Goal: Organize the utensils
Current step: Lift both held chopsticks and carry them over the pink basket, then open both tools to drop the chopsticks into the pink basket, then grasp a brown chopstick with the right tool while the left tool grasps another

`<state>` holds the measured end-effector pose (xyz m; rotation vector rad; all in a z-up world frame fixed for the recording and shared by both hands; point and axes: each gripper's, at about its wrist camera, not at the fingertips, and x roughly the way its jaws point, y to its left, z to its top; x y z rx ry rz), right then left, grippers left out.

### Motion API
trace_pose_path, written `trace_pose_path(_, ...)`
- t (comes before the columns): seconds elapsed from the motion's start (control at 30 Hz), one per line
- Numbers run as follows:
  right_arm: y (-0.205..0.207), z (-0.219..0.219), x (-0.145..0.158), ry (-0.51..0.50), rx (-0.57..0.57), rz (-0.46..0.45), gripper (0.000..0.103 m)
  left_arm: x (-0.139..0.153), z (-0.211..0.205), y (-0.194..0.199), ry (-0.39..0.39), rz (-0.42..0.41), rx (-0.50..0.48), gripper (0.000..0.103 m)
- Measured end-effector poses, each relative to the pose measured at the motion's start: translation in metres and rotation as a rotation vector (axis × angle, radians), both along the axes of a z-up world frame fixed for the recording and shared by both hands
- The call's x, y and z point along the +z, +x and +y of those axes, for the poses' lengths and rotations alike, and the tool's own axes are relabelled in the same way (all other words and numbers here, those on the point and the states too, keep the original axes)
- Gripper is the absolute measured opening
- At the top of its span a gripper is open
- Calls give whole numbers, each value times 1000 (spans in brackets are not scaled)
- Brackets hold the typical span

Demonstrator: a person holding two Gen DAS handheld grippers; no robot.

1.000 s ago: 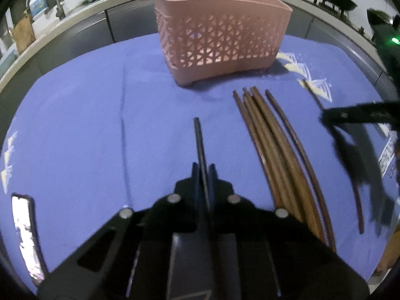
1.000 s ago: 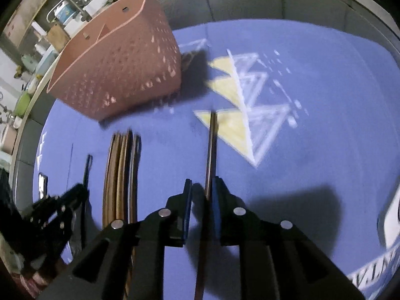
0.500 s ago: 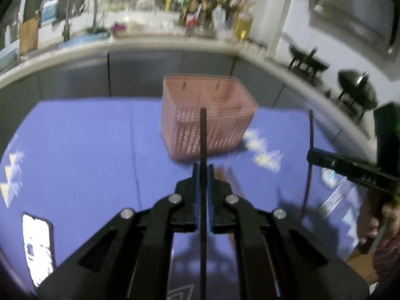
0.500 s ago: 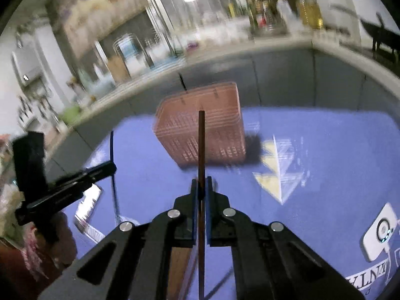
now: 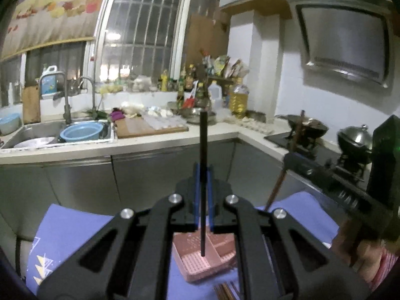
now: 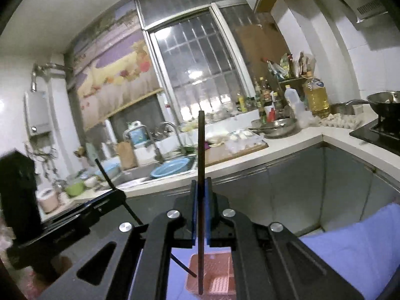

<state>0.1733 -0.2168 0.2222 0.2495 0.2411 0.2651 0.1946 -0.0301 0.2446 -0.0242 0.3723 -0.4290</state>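
Observation:
My left gripper [image 5: 203, 175] is shut on a black chopstick [image 5: 203, 145] that stands upright, its lower end hanging over the pink basket [image 5: 197, 265] on the blue cloth [image 5: 65, 227]. At the right of that view my right gripper [image 5: 287, 160] carries a brown chopstick [image 5: 275, 190]. In the right wrist view my right gripper [image 6: 200, 190] is shut on that brown chopstick [image 6: 200, 150], held upright above the basket [image 6: 217, 277]. My left gripper [image 6: 120, 195] shows at the left with the black chopstick [image 6: 105, 172] slanting through it. Several brown chopsticks [image 5: 225, 292] lie in front of the basket.
A steel counter front [image 5: 140, 175] runs behind the cloth. On the counter sit a sink with a blue basin [image 5: 81, 131], a cutting board [image 5: 145, 127] and bottles. A stove with a wok [image 5: 307, 127] stands at the right. A person's hand [image 5: 362, 250] holds the right gripper.
Both grippers have risen off the cloth and tilted up toward level, each carrying its chopstick to above the basket. The right jaws closed onto the brown chopstick.

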Motion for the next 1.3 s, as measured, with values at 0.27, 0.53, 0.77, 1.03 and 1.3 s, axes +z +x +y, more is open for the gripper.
trace_pose_path(0.27,83,30,-108,-102,56,353,6,-102,-36,72,145,324,-1,6)
trace_pose_path(0.53,57,1,-107,45,58,416,20,-97,4,39,92,236,245,45)
trace_pose_path(0.77,-64,-15,-104,51,104,324,53,-111,37,-59,25,205,198,45)
trace_pose_path(1.03,-164,17,-242,-157,62,602,17,-251,-16,-124,127,587,-76,12)
trace_pose_path(1.3,-185,43,-268,-317,23,594,16,-289,-41,-139,174,639,-93,12)
